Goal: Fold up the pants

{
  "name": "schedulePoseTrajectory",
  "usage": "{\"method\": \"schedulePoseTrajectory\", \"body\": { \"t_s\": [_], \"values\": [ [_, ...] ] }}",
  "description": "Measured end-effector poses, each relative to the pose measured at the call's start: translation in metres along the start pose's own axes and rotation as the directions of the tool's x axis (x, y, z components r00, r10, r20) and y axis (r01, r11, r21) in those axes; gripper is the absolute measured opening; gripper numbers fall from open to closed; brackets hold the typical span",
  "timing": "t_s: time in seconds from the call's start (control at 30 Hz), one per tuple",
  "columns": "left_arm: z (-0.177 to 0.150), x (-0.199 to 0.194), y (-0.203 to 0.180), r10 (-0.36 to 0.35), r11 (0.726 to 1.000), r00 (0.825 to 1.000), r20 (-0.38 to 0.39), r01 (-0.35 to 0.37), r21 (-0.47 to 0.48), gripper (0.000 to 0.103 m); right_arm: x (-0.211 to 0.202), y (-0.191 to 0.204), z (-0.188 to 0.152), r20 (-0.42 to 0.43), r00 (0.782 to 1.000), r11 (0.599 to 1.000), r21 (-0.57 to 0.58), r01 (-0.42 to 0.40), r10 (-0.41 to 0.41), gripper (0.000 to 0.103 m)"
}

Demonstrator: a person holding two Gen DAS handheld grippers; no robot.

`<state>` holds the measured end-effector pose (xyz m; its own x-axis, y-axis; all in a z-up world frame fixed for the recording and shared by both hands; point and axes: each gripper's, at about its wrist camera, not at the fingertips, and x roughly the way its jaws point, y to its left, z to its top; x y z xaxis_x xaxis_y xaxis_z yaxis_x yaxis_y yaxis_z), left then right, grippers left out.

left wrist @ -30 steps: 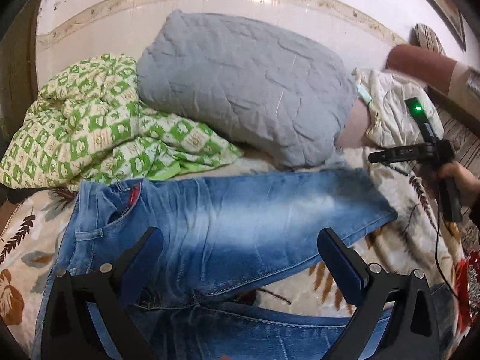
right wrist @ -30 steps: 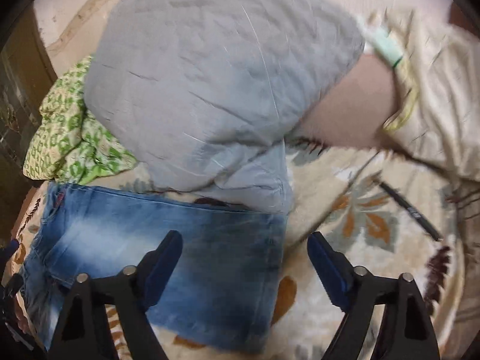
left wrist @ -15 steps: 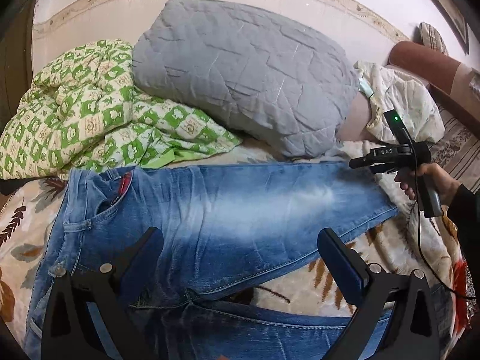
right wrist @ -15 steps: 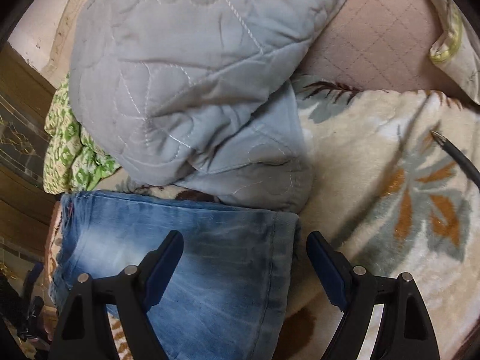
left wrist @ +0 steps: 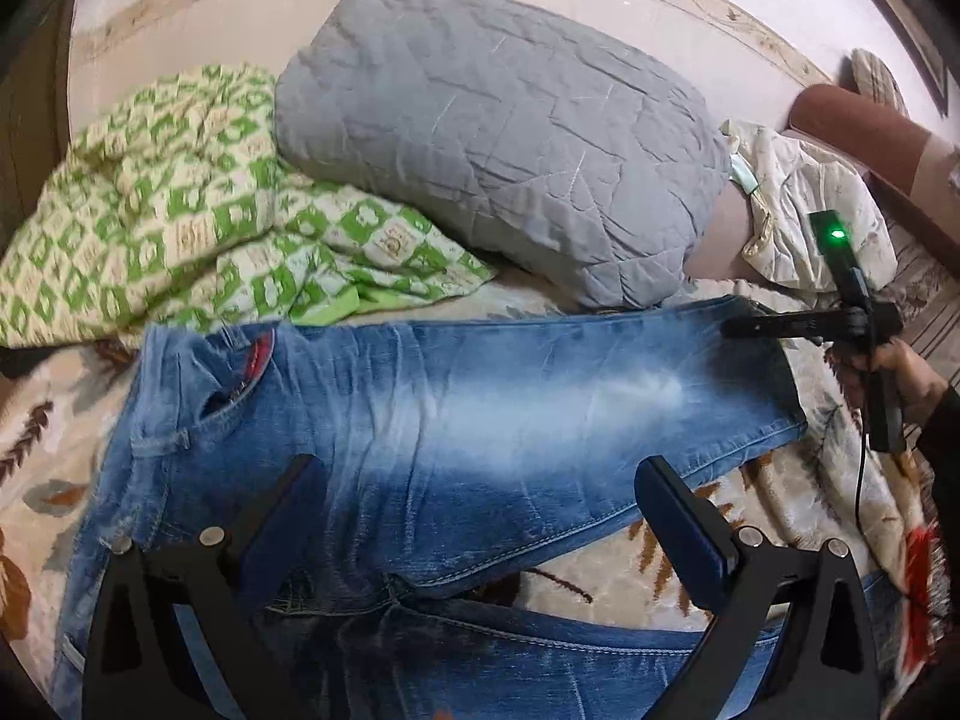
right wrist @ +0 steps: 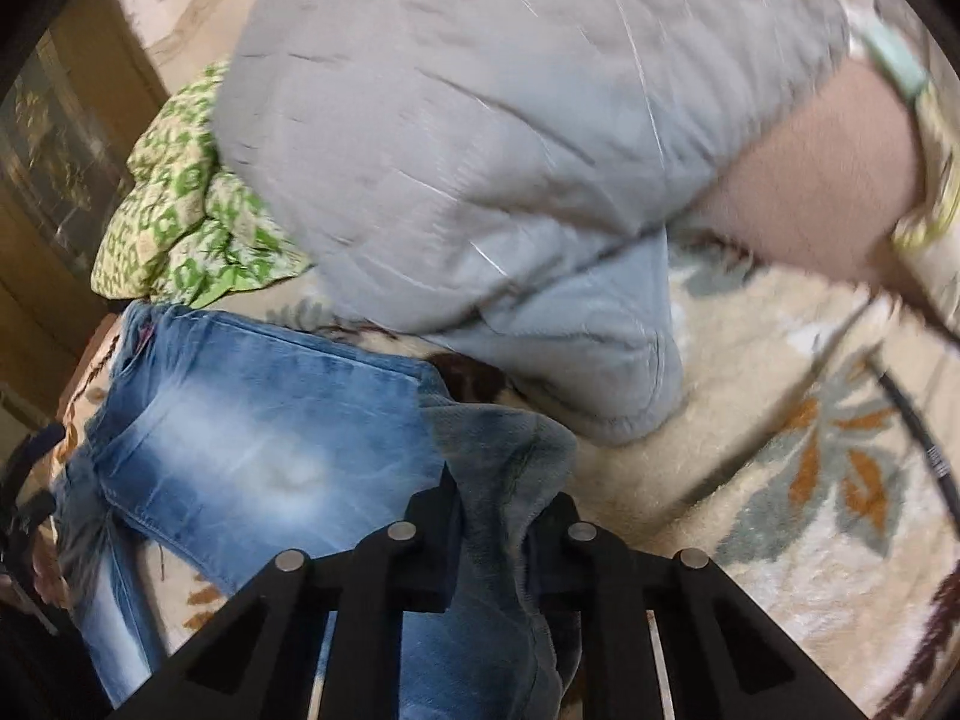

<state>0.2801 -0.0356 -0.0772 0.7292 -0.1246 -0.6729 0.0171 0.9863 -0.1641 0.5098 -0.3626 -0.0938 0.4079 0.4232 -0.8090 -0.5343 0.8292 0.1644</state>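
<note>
Clamping the hem of one pair of jeans (right wrist: 252,450), right gripper (right wrist: 495,516) is closed; left gripper (left wrist: 480,516) hovers wide open.

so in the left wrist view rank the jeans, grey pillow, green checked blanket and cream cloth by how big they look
1. jeans, largest, though nearest the camera
2. grey pillow
3. green checked blanket, close to the pillow, so that order is unsure
4. cream cloth, clearly smallest

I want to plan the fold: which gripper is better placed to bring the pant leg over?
Right. The right gripper is shut on the jeans hem; the left gripper hovers open above them.
</note>
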Motion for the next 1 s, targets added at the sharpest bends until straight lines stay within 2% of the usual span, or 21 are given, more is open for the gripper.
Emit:
{"method": "schedulePoseTrajectory", "body": {
  "t_s": [0.1,0.2,0.3,0.37,0.4,0.47,0.53,0.6,0.67,0.77,0.8,0.83,0.87,0.9,0.93,0.97,1.0],
  "values": [
    [0.006,0.007,0.007,-0.065,0.998,0.997,-0.048,0.065,-0.003,0.102,-0.021,0.023,-0.002,0.049,0.999,0.998,-0.065,0.026,-0.023,0.015],
    [0.019,0.022,0.008,-0.12,0.988,0.988,-0.095,0.129,0.09,0.102,-0.037,0.039,-0.005,0.08,0.996,0.993,-0.105,0.048,-0.039,0.014],
    [0.039,0.044,0.006,-0.177,0.963,0.976,-0.126,0.198,0.181,0.102,-0.048,0.05,-0.011,0.1,0.994,0.992,-0.118,0.052,-0.041,0.014],
    [0.054,0.061,-0.001,-0.205,0.928,0.966,-0.161,0.244,0.281,0.102,-0.055,0.054,-0.016,0.107,0.994,0.991,-0.126,0.045,-0.031,0.014],
    [0.06,0.07,-0.006,-0.194,0.909,0.965,-0.175,0.244,0.338,0.102,-0.057,0.056,-0.018,0.108,0.994,0.991,-0.13,0.045,-0.031,0.014],
    [0.068,0.091,-0.016,-0.146,0.862,0.969,-0.2,0.224,0.454,0.102,-0.065,0.058,-0.026,0.113,0.993,0.989,-0.138,0.044,-0.028,0.014],
    [0.072,0.113,-0.024,-0.083,0.828,0.973,-0.214,0.187,0.528,0.102,-0.068,0.061,-0.03,0.118,0.993,0.989,-0.142,0.043,-0.026,0.014],
    [0.078,0.132,-0.029,-0.061,0.807,0.973,-0.223,0.18,0.562,0.102,-0.072,0.065,-0.034,0.126,0.992,0.988,-0.148,0.038,-0.019,0.013],
    [0.085,0.142,-0.032,-0.105,0.783,0.966,-0.238,0.227,0.579,0.102,-0.076,0.068,-0.036,0.13,0.991,0.987,-0.156,0.033,-0.012,0.013],
    [0.092,0.154,-0.037,-0.121,0.734,0.966,-0.229,0.242,0.634,0.102,-0.08,0.073,-0.038,0.129,0.992,0.984,-0.174,0.033,-0.011,0.013],
    [0.093,0.158,-0.038,-0.13,0.718,0.958,-0.255,0.268,0.642,0.102,-0.08,0.073,-0.039,0.128,0.992,0.984,-0.177,0.033,-0.011,0.013],
    [0.093,0.162,-0.039,-0.129,0.703,0.95,-0.285,0.29,0.649,0.096,-0.081,0.073,-0.039,0.128,0.992,0.984,-0.177,0.033,-0.01,0.013],
    [0.092,0.167,-0.04,-0.129,0.685,0.939,-0.319,0.317,0.656,0.079,-0.081,0.073,-0.039,0.128,0.992,0.983,-0.18,0.033,-0.01,0.013],
    [0.091,0.172,-0.04,-0.124,0.669,0.928,-0.351,0.339,0.662,0.067,-0.081,0.073,-0.038,0.127,0.992,0.983,-0.182,0.034,-0.011,0.013],
    [0.09,0.177,-0.04,-0.103,0.66,0.924,-0.369,0.341,0.67,0.043,-0.08,0.073,-0.038,0.125,0.992,0.983,-0.182,0.036,-0.013,0.013],
    [0.089,0.182,-0.038,-0.078,0.661,0.921,-0.381,0.334,0.672,0.027,-0.079,0.073,-0.037,0.123,0.992,0.983,-0.183,0.035,-0.013,0.013],
    [0.089,0.185,-0.035,-0.076,0.664,0.912,-0.402,0.347,0.663,0.022,-0.078,0.072,-0.037,0.12,0.993,0.982,-0.183,0.036,-0.014,0.013]
  ]
}}
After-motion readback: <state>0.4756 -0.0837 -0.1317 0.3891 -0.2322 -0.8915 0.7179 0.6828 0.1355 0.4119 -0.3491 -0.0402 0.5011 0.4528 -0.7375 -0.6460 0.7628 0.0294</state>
